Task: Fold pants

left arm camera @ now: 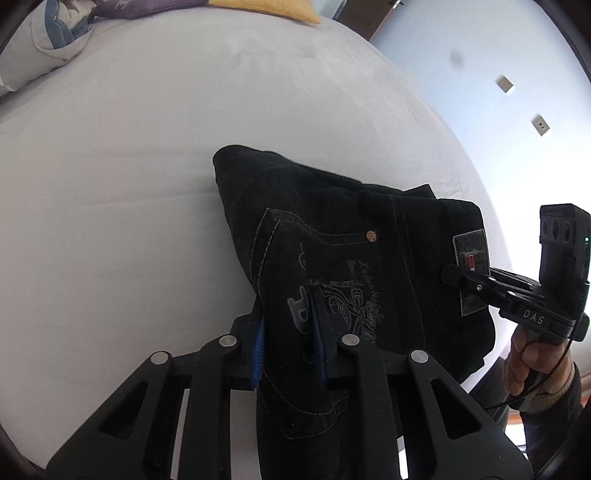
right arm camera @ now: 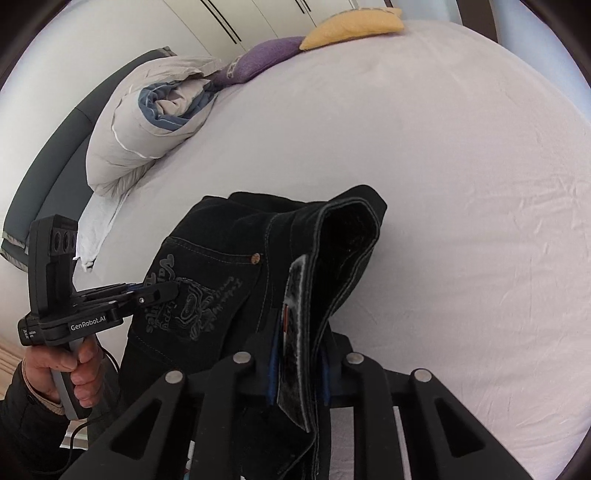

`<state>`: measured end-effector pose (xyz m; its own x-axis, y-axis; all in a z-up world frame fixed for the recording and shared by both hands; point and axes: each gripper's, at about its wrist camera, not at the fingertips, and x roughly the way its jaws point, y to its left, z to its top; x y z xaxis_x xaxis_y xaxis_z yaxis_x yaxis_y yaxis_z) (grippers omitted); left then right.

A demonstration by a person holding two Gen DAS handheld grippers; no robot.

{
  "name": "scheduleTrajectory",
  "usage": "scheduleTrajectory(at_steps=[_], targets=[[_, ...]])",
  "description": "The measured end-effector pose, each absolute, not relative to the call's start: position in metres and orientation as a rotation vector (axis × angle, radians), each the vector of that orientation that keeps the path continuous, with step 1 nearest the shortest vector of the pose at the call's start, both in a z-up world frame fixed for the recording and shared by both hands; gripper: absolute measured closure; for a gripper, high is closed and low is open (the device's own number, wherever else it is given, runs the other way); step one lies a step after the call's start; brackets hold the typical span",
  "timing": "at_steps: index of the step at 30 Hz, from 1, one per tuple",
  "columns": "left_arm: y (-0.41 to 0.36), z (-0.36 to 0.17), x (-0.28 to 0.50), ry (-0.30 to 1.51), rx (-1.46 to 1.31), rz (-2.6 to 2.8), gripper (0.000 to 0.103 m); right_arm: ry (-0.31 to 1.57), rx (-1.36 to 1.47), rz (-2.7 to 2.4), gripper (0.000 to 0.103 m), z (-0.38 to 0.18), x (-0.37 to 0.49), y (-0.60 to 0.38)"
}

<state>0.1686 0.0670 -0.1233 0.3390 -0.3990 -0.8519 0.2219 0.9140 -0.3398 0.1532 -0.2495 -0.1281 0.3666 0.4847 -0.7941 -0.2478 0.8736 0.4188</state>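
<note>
Black pants [left arm camera: 332, 266], folded, at near edge of the bed [left arm camera: 147, 166]. Left gripper [left arm camera: 288, 343] clamped on the back-pocket side, right gripper [right arm camera: 299, 354] clamped on the waistband with the patch; fabric bunched up between both.

A wide bed [right arm camera: 424, 155] with a smooth pale grey sheet fills most of both views, lightly wrinkled toward 3 o'clock. At 10 o'clock lies a rolled grey duvet [right arm camera: 147, 122] with a blue lining, next to a dark grey padded headboard [right arm camera: 48, 158]. At 12 o'clock sit a purple cushion [right arm camera: 258, 59] and a yellow cushion [right arm camera: 354, 26], touching end to end. Behind them stand white wardrobe doors [right arm camera: 266, 18] with thin dark lines. A pale blue wall [left arm camera: 480, 74] at 2 o'clock carries two small white sockets [left arm camera: 504, 85]. Soft, even daylight. A strip of light wooden floor [right arm camera: 9, 360] shows at 8 o'clock.
</note>
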Motion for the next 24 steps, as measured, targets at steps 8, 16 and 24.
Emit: scheduleTrajectory(at_steps=[8,16,24], targets=[[0.051,-0.068,0.209,1.023,-0.127,-0.432,0.084,0.974,0.263,0.486,0.084,-0.082,0.189,-0.273],[0.027,-0.114,0.285,1.065,-0.098,-0.407,0.084,1.024,0.404,0.472,0.084,-0.121,0.272,-0.310],[0.019,-0.161,0.292,1.075,-0.068,-0.339,0.058,1.085,0.550,0.435,0.055,-0.181,0.286,-0.342]])
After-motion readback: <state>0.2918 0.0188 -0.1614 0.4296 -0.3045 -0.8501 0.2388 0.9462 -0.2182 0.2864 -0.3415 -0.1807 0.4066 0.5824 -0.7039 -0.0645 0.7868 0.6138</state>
